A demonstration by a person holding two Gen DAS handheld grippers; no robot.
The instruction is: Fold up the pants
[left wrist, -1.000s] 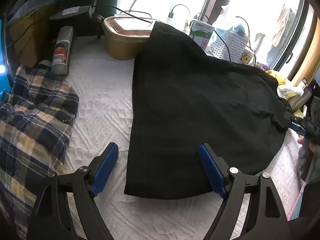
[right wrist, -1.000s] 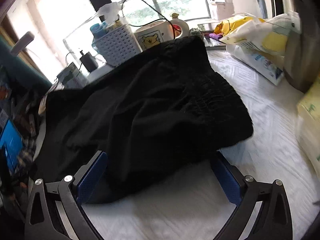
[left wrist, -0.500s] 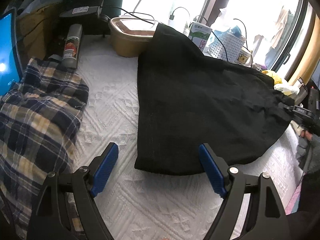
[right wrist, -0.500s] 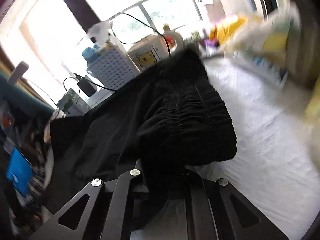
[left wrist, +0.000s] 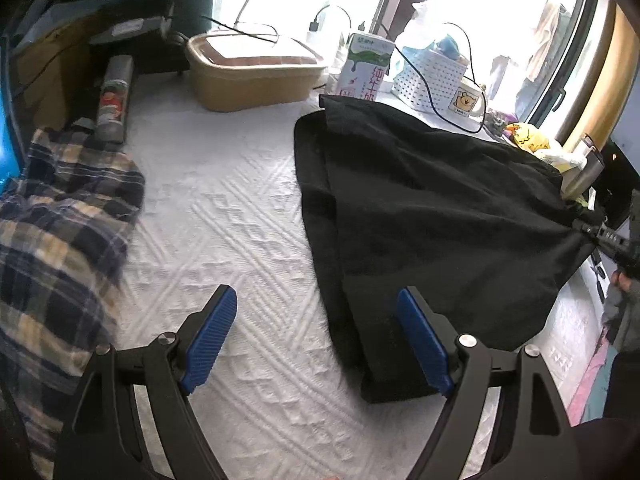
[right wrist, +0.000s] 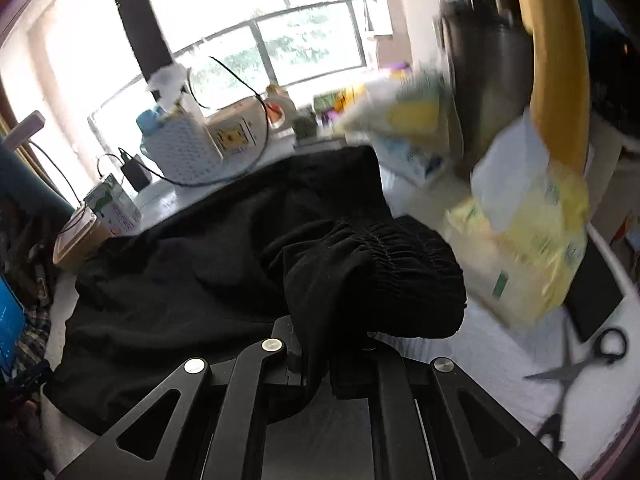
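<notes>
- Black pants (left wrist: 432, 216) lie spread on a white textured bedcover (left wrist: 240, 220), filling the centre and right of the left wrist view
- The left gripper (left wrist: 316, 332) sits at the bottom of that view, its blue-padded fingers (left wrist: 208, 336) spread wide and holding nothing; the right-hand finger rests over the near hem of the pants
- At the right edge of that view the fabric is drawn to a taut point where the right gripper (left wrist: 600, 232) holds it
- In the right wrist view, the right gripper (right wrist: 320, 360) at lower centre is pressed together, pinching the gathered elastic waistband of the pants (right wrist: 224, 280)
- A plaid garment (left wrist: 60, 232) lies at the left of the left wrist view
- Scissors (right wrist: 576, 376) lie at the lower right of the right wrist view
- A milk carton (left wrist: 364, 68) and a tan lidded container (left wrist: 252, 76) stand along the top by the window
</notes>
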